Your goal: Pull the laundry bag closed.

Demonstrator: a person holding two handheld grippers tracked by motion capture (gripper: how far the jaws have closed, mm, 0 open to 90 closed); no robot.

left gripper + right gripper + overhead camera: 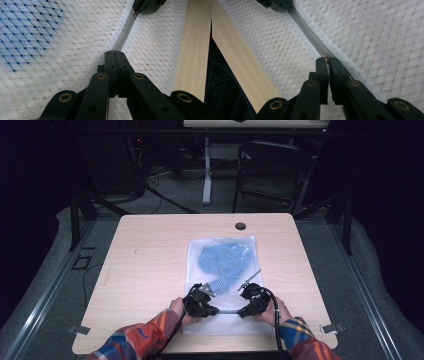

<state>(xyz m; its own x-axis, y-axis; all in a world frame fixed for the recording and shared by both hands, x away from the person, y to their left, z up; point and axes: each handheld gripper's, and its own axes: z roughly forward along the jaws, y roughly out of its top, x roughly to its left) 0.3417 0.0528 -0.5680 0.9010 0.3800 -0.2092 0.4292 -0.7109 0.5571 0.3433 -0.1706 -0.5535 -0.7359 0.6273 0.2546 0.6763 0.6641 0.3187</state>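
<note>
A white mesh bag (220,247) lies flat on the wooden table (150,250), with a blue cloth (225,260) inside it. A grey zipper (125,32) runs across the bag's near end. My left gripper (115,52) is shut on the zipper tape, jaws pressed together. My right gripper (327,58) is shut on the small brass zipper pull (325,55) farther along the zipper (307,30). In the high view the left gripper (216,311) and right gripper (242,312) face each other a short way apart, with the zipper (230,311) stretched between them.
The table's near edge (239,62) runs close behind both grippers. A dark round grommet (240,226) sits at the table's far side. A black chair (272,170) and a desk leg (206,170) stand on the floor beyond.
</note>
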